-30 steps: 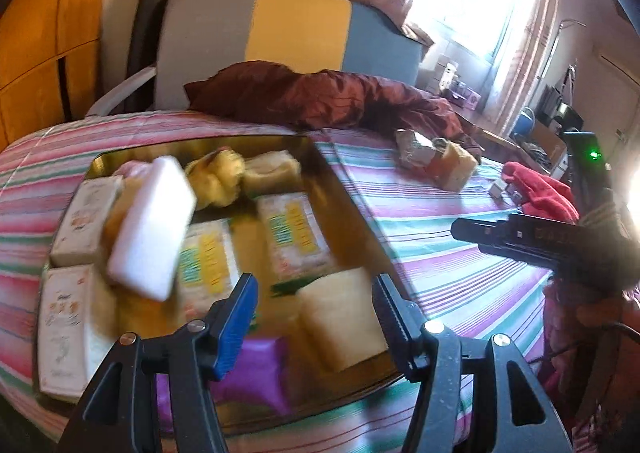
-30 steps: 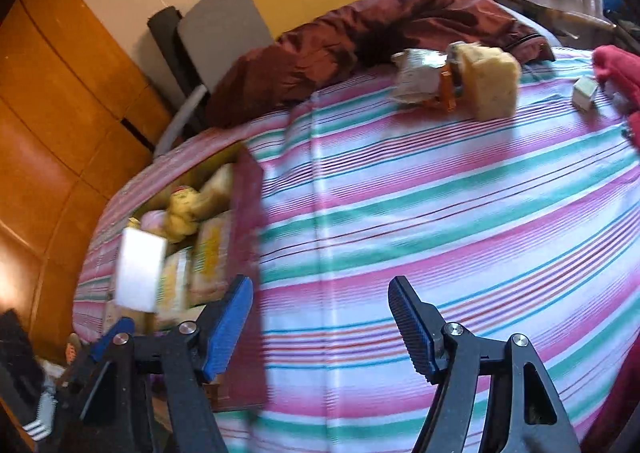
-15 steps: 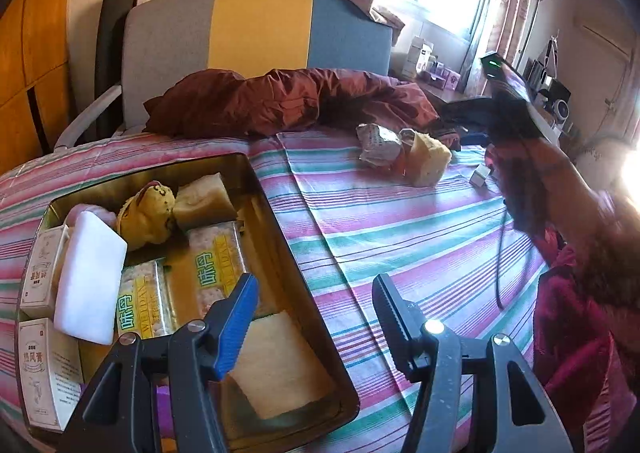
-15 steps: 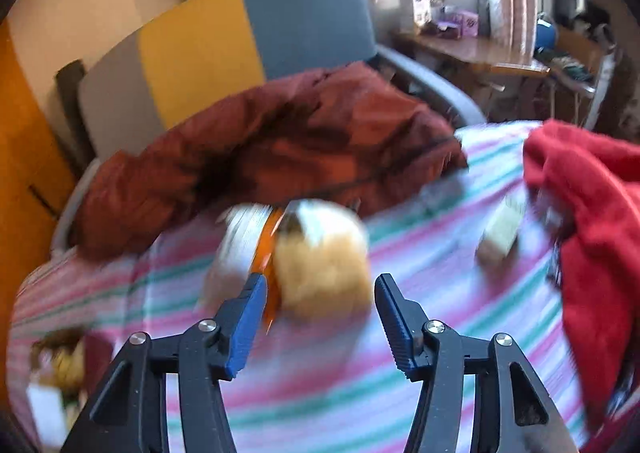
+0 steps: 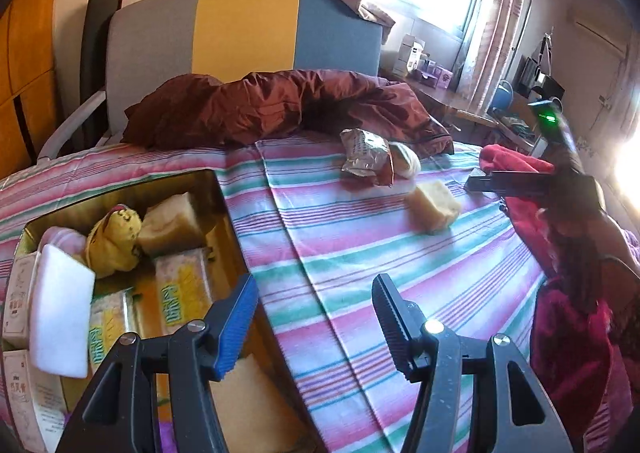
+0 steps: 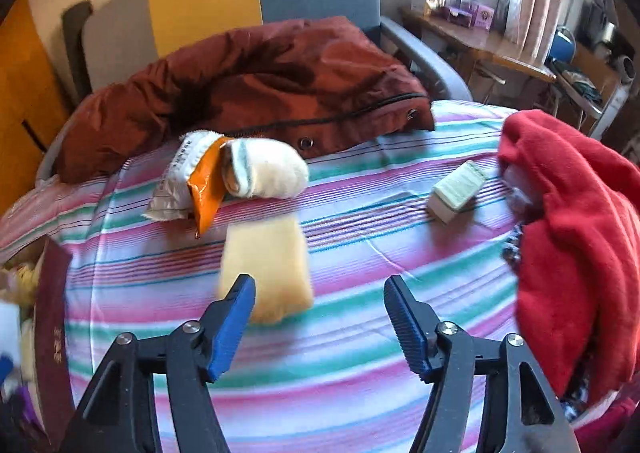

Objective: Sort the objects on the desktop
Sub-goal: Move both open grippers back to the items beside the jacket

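Observation:
A gold tin box at the left holds snack packets, a white sponge, a yellow plush and yellow sponges. My left gripper is open and empty over the box's right rim. On the striped cloth lie a yellow sponge block, a rolled white sock, a silver and orange snack packet and a small green-white block. My right gripper is open and empty, its left finger close beside the yellow sponge block.
A dark red jacket lies along the table's far edge before a grey, yellow and blue chair. A red cloth is piled at the right. The tin's dark red side shows at the left in the right wrist view.
My right gripper has pulled back and dropped toward the cloth, and the yellow sponge block now lies apart from the sock. My left gripper has shifted slightly right along the box rim.

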Available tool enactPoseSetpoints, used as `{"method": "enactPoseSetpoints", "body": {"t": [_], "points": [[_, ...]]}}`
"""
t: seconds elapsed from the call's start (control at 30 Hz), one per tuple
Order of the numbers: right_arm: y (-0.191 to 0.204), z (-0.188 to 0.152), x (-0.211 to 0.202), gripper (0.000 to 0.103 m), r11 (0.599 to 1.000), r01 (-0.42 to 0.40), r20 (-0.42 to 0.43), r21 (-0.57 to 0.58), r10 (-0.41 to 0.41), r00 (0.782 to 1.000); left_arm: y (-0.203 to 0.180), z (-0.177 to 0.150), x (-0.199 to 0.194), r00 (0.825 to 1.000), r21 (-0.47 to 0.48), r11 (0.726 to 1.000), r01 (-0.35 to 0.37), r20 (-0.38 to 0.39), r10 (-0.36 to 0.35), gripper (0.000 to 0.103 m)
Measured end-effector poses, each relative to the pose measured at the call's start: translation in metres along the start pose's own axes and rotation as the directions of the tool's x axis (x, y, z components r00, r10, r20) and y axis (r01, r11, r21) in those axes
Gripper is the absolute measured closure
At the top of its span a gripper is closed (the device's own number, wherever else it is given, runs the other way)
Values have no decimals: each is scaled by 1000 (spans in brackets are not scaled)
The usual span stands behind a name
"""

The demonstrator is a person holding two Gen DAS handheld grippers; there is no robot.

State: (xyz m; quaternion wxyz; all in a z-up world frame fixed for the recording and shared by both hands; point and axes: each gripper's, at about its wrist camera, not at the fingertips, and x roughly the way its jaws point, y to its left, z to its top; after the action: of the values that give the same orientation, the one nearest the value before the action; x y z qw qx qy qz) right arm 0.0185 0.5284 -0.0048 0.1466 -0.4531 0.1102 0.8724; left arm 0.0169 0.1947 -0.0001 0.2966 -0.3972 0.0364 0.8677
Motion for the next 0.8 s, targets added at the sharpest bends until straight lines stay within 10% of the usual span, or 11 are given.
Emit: {"method": "enactPoseSetpoints", "body": {"t": [0.07,0.33,0.5,0.8], "points": [[0,0,-2,6,999,-35,25,-28,36,999,-4,5,8,1000,-3,1000,-5,-16,5,43],[22,-1,53,7,987,-78,-18,-141,76,997,-23,33,37,998,68,997,-39,-46,42,37],[22,-8,80,46,982,-131,-113,-133,116,987,-36,59,73,996,117,992,-48,-67,56,34],[-12,-2,76,48,998,-15,-157,-56,6,988,-49,117,169,978,44,994,96,-190,-86,31]]}}
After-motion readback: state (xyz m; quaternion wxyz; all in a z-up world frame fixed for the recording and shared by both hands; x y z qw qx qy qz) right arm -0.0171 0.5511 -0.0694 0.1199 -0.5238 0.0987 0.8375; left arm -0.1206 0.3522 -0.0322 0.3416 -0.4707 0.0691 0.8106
